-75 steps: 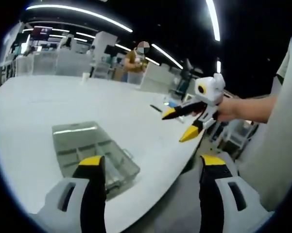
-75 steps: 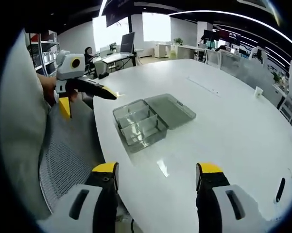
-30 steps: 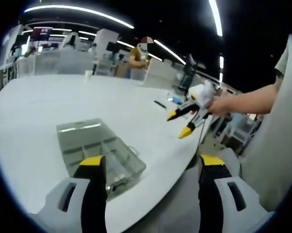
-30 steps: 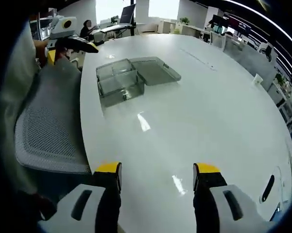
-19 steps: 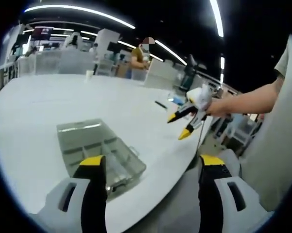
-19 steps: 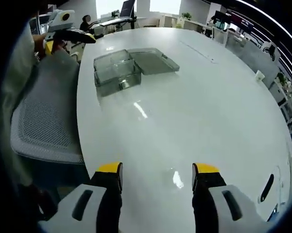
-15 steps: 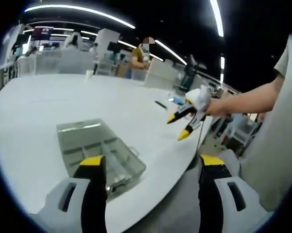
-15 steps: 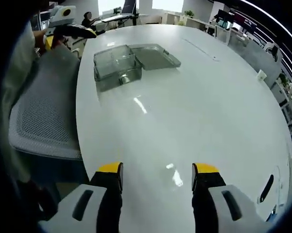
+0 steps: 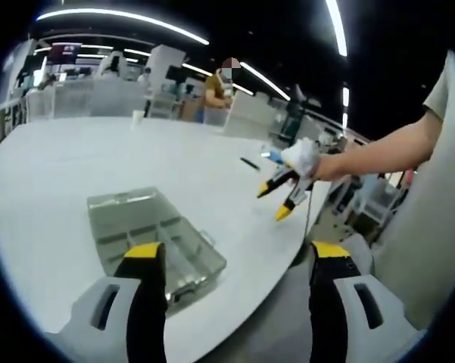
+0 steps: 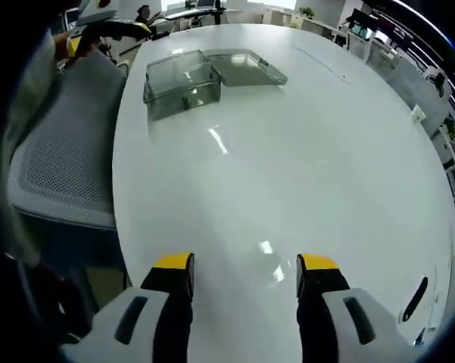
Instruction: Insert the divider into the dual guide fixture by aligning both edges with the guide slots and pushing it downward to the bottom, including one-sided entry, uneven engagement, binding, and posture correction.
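Left gripper view: clear plastic box [image 9: 155, 240] seen near table [image 9: 53, 162] edge, lid open flat, just ahead of left gripper [image 9: 233, 261]; jaws spread, empty. Right gripper [image 9: 282, 195] held well apart over the table edge, jaws spread, empty. Right gripper view: same box [image 10: 180, 83] far off. Divider not made out among the clear walls. Judged thin, light, stiff, slippery, liable to crack; best pinched mid top edge.

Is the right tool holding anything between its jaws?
No, the right tool is open, with only the white table visible between its jaws.
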